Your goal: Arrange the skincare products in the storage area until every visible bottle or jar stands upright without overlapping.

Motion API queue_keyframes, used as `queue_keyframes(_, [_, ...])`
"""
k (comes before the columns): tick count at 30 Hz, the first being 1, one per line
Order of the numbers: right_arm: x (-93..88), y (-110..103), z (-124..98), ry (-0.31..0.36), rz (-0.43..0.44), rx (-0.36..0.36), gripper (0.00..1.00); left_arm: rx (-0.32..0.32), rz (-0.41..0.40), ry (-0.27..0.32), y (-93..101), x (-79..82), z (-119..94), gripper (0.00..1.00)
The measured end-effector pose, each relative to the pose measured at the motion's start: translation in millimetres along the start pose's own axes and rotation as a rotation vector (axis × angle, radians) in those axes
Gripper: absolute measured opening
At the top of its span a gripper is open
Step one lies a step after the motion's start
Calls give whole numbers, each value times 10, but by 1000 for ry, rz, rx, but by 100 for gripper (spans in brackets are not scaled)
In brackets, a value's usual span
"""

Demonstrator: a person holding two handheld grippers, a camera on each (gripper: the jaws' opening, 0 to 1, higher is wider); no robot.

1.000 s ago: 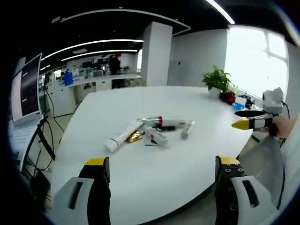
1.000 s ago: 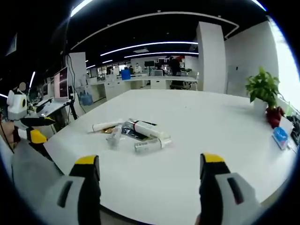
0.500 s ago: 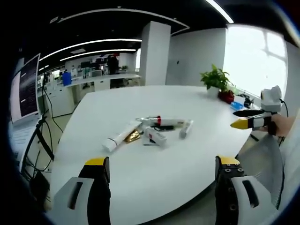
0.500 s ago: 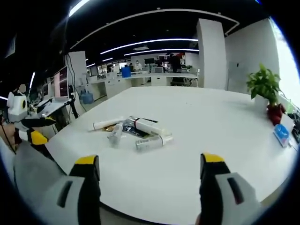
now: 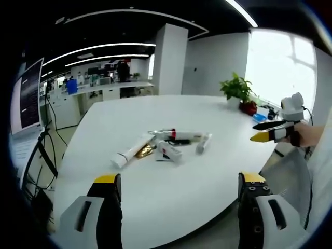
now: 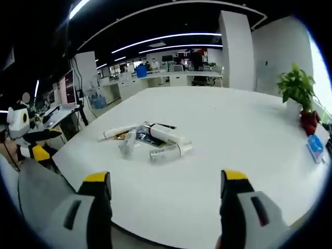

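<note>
Several skincare tubes and bottles lie flat in a loose heap (image 5: 163, 145) on the big white table (image 5: 171, 176): a long white tube (image 5: 129, 152) at the left, a red-banded bottle (image 5: 179, 135), a small white tube (image 5: 202, 143) at the right, a gold piece (image 5: 147, 151). The right gripper view has the same heap (image 6: 148, 142) at mid-table. My left gripper (image 5: 176, 181) is open over the near table edge, well short of the heap. Also open and nearer the edge than the heap is my right gripper (image 6: 163, 179). Each gripper appears at the side of the other's view (image 5: 275, 132) (image 6: 28, 142).
A potted plant (image 5: 238, 89) and a red pot stand at the table's far side, with a blue object (image 6: 315, 147) nearby. A monitor (image 5: 28, 96) on a stand is off the table's left. Office desks fill the background.
Both views have shifted slightly; the heap sits a little lower in the right gripper view. The products have not moved and both grippers stay open.
</note>
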State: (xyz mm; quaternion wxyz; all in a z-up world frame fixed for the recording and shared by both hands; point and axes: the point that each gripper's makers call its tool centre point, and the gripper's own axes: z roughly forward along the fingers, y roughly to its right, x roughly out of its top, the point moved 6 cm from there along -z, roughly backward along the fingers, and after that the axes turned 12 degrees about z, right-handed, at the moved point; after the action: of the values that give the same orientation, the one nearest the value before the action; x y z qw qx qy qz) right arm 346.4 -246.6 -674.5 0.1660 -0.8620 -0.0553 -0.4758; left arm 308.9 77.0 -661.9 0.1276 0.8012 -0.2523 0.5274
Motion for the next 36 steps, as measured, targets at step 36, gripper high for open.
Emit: queue_keyframes(36, [675,306,857,-189,-250,152,78,-2,-22,7,-24,0,0,91])
